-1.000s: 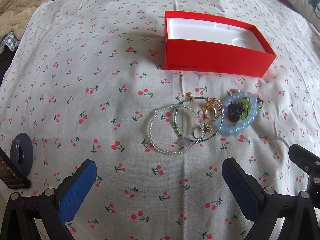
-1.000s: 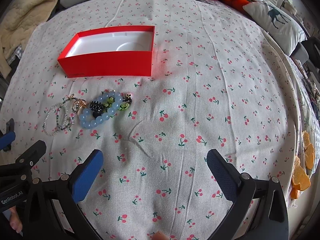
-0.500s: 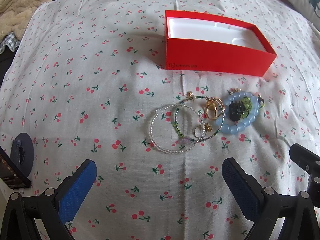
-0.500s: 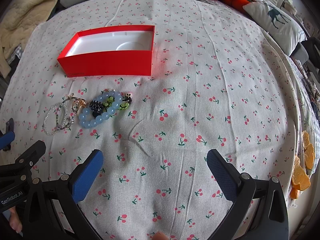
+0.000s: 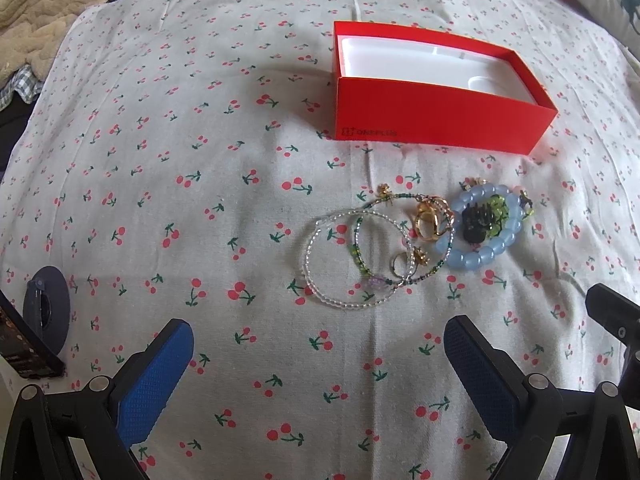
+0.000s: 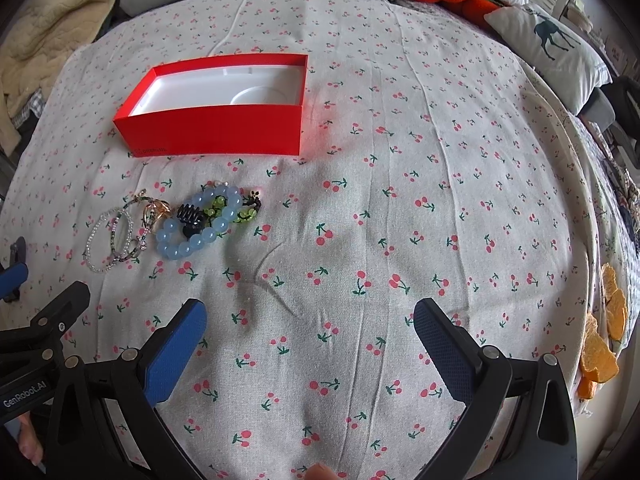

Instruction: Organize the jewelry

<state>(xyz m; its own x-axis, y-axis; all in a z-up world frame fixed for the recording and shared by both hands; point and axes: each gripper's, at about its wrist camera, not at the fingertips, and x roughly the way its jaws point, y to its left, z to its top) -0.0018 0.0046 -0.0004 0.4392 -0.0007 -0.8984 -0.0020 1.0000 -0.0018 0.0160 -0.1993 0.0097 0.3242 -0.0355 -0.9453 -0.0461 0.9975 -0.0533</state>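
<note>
Red box [image 5: 436, 120] x1, blue bead bracelet [image 5: 484, 236] x1; left gripper [image 5: 318, 354] & right gripper [image 6: 310, 330] wide open, empty

A cherry-print bedsheet [image 6: 400, 200] carries a red box [image 6: 216, 132]; just before the box lies tangled jewelry [image 6: 176, 224].

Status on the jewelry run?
Both hand-held grippers, left and right, open, empty. Jewelry pile untouched on the cloth beside the empty red box. Nothing in the way.

Red box [image 5: 436, 120], cherry-print cloth [image 5: 200, 208]
</note>
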